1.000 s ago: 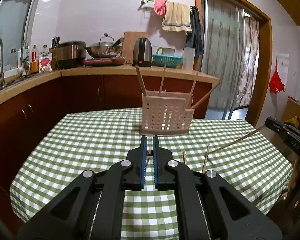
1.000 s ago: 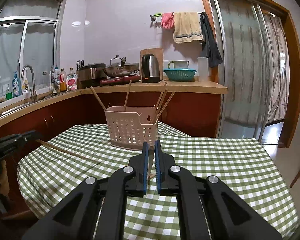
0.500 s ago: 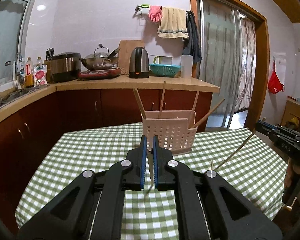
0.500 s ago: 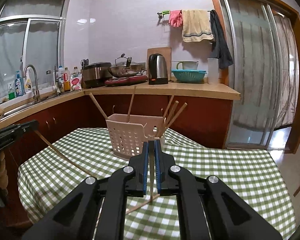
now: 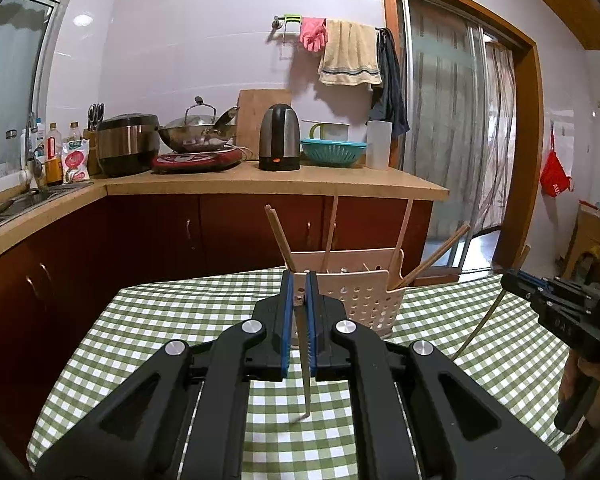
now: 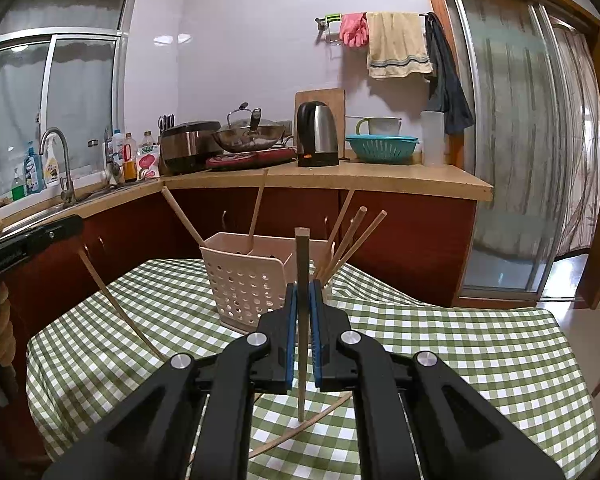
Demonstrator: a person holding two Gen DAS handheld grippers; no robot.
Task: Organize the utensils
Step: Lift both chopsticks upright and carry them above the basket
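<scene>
A beige perforated utensil basket [image 5: 364,300] [image 6: 244,280] stands on the green checked tablecloth [image 5: 172,320] with several wooden chopsticks leaning out of it. My left gripper [image 5: 299,282] is shut on a chopstick [image 5: 305,376] that hangs almost upright, just in front of the basket. In the right wrist view, my right gripper [image 6: 302,294] is shut on another chopstick [image 6: 301,264], upright, close to the basket's right compartment. Each gripper shows in the other's view: the right gripper [image 5: 540,296] at the right edge, the left gripper [image 6: 32,240] at the left edge, each with its slanting chopstick.
One loose chopstick [image 6: 304,426] lies on the cloth below the right gripper. Behind the table runs a wooden counter [image 5: 260,180] with a kettle [image 5: 280,138], wok, rice cooker and teal colander. A sink [image 6: 60,200] is at the left, a sliding glass door [image 6: 520,160] at the right.
Both grippers have moved toward the basket, which now looks larger and nearer. The held chopsticks have come up off the cloth. Both grips stayed shut.
</scene>
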